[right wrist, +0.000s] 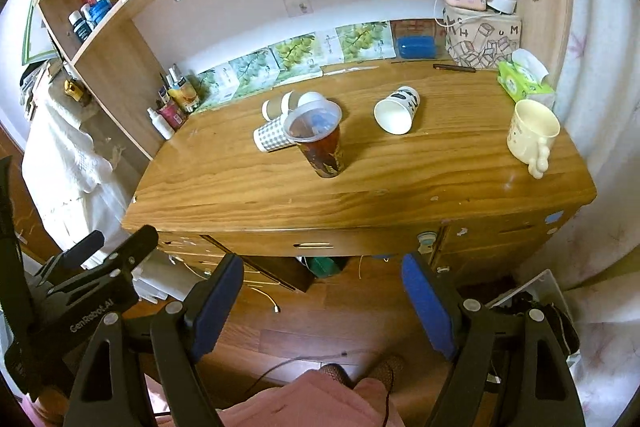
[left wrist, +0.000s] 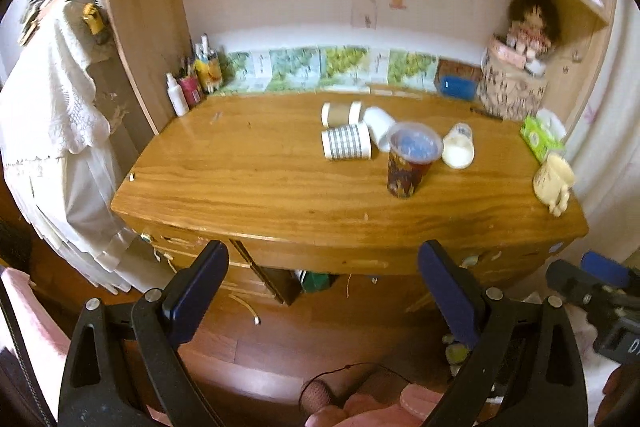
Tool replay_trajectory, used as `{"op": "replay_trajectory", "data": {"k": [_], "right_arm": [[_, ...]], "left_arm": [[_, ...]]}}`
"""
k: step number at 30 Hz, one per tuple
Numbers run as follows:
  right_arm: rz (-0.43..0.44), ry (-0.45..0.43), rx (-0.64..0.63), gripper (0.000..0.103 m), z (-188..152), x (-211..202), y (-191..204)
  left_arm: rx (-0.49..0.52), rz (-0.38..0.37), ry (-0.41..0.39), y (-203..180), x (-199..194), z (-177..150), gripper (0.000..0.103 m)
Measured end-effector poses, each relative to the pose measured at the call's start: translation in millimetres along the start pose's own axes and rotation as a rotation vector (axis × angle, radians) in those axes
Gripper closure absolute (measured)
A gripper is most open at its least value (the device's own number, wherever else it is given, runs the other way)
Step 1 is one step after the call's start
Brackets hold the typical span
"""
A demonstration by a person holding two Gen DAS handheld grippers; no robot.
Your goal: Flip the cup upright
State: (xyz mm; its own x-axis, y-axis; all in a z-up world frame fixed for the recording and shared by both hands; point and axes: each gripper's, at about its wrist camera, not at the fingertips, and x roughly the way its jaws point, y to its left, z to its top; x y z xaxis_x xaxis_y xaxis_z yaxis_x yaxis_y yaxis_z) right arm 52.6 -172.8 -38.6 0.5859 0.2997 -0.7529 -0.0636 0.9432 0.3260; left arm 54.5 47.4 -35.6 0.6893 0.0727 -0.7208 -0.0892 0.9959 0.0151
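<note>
On the wooden desk [left wrist: 248, 179] [right wrist: 420, 179] a clear plastic cup with a dark printed sleeve [left wrist: 408, 163] [right wrist: 320, 139] stands upright. Behind it a checked paper cup [left wrist: 346, 143] [right wrist: 270, 137], a brown-banded cup [left wrist: 342, 113] [right wrist: 276, 107] and a white cup [left wrist: 378, 121] [right wrist: 310, 99] lie on their sides. A white cup with black marks [left wrist: 460, 149] [right wrist: 396, 109] lies on its side to the right. My left gripper [left wrist: 324, 291] and right gripper [right wrist: 322, 295] are both open and empty, held in front of the desk's front edge, over the floor.
A cream mug [left wrist: 554, 177] [right wrist: 532, 133] stands at the desk's right edge beside a green tissue box [left wrist: 540, 139] [right wrist: 524, 81]. Bottles [left wrist: 192, 87] [right wrist: 172, 107] stand at the back left, a patterned box with a doll [left wrist: 514, 83] [right wrist: 482, 39] at the back right. Shelves hang above.
</note>
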Motion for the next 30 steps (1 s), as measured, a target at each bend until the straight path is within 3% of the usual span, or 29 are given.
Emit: {"op": "replay_trajectory", "data": {"k": [6, 11, 24, 26, 27, 30], "right_arm": [[0.009, -0.063, -0.046, 0.021, -9, -18, 26], [-0.024, -0.145, -0.109, 0.021, -18, -29, 44], [-0.038, -0.179, -0.099, 0.015, -19, -32, 41], [-0.038, -0.179, -0.1, 0.011, -19, -31, 40], [-0.043, -0.177, -0.102, 0.0, -19, -30, 39], [-0.052, -0.177, -0.102, 0.0, -18, -29, 38]], "left_arm": [[-0.053, -0.044, -0.022, 18, -14, 1, 0.006], [-0.034, -0.011, -0.064, 18, -24, -4, 0.006], [-0.036, 0.014, -0.091, 13, -27, -8, 0.005], [-0.033, 0.02, -0.094, 13, -26, -8, 0.003], [-0.036, 0.02, -0.096, 11, -26, -8, 0.003], [-0.045, 0.019, -0.1, 11, -24, -7, 0.003]]}}
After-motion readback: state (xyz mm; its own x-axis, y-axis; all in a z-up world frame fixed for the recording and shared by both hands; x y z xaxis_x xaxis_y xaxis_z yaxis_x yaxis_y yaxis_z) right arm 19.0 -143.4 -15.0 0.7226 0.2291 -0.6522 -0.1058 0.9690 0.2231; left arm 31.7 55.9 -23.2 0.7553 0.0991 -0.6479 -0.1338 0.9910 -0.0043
